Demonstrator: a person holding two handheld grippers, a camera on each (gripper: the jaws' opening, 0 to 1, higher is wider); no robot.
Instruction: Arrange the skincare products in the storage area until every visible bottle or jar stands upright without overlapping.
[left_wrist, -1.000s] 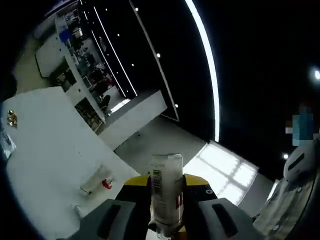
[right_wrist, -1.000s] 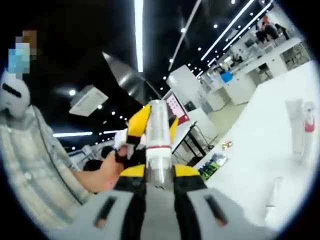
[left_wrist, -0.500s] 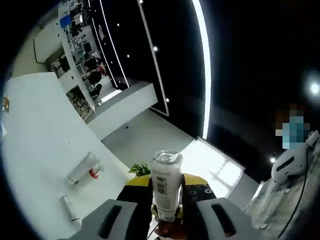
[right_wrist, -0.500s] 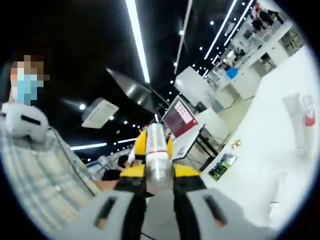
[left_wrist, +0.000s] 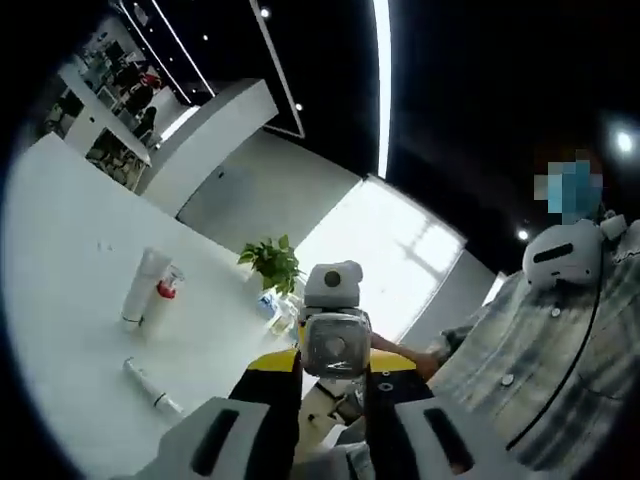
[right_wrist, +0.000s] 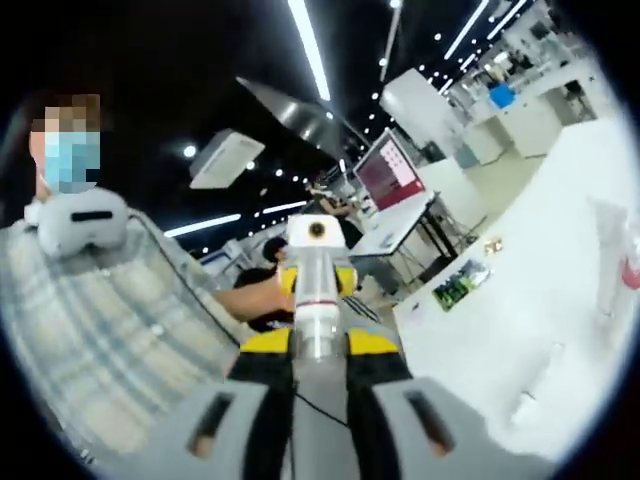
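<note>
My left gripper (left_wrist: 333, 365) is shut on a pale bottle (left_wrist: 333, 343), seen end-on and raised off the table. My right gripper (right_wrist: 318, 345) is shut on a white bottle with a red band (right_wrist: 318, 292), also held in the air. The two grippers face each other. In the right gripper view, yellow jaws of the left gripper flank the far end of that bottle; I cannot tell if they touch it. A white tube with a red cap (left_wrist: 141, 290) (right_wrist: 612, 262) lies on the white table (left_wrist: 60, 300). A thin small tube (left_wrist: 150, 386) (right_wrist: 532, 398) lies nearer.
A person in a plaid shirt (left_wrist: 530, 340) (right_wrist: 110, 340) stands close behind the grippers, one hand (left_wrist: 405, 350) near the bottles. A potted plant (left_wrist: 272, 264) and small bottles stand at the table's far edge. A printed packet (right_wrist: 460, 285) lies on the table (right_wrist: 560, 330).
Both views have swung round and the grippers now face each other more squarely. The left bottle has turned end-on to its camera. Both grips have held.
</note>
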